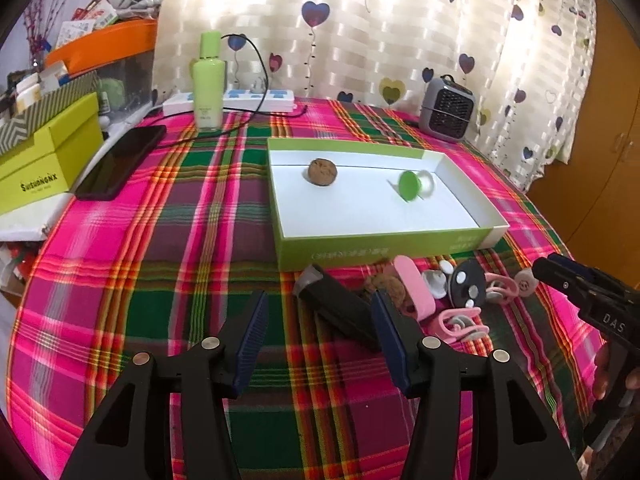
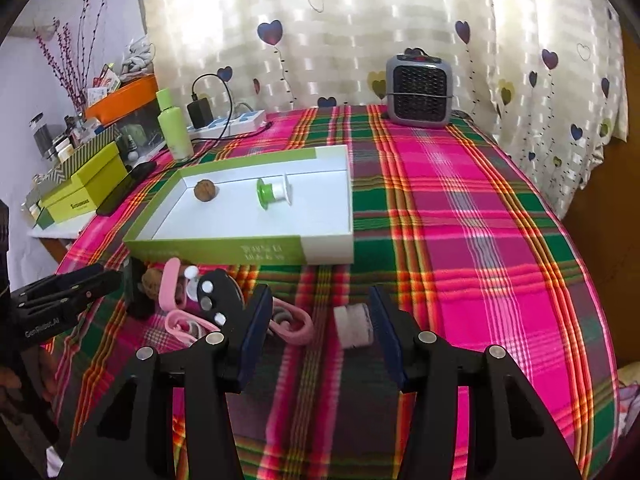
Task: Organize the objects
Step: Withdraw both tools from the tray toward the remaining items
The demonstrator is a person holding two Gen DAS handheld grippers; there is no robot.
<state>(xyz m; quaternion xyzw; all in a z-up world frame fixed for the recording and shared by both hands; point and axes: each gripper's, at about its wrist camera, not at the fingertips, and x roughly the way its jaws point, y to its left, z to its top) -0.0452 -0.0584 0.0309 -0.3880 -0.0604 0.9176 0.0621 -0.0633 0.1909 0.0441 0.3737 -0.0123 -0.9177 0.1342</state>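
Tray on plaid cloth, small items loose before it.
Tray holds walnut, green spool. Left gripper, right gripper: both half open, empty. Pink clips, black disc outside tray.

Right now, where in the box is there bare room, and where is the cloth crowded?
In the box, the near half is bare, in front of the walnut and the green spool, as is the gap between them. Crowded: the cloth along the box's near wall, with the black case, pink clips and black disc.
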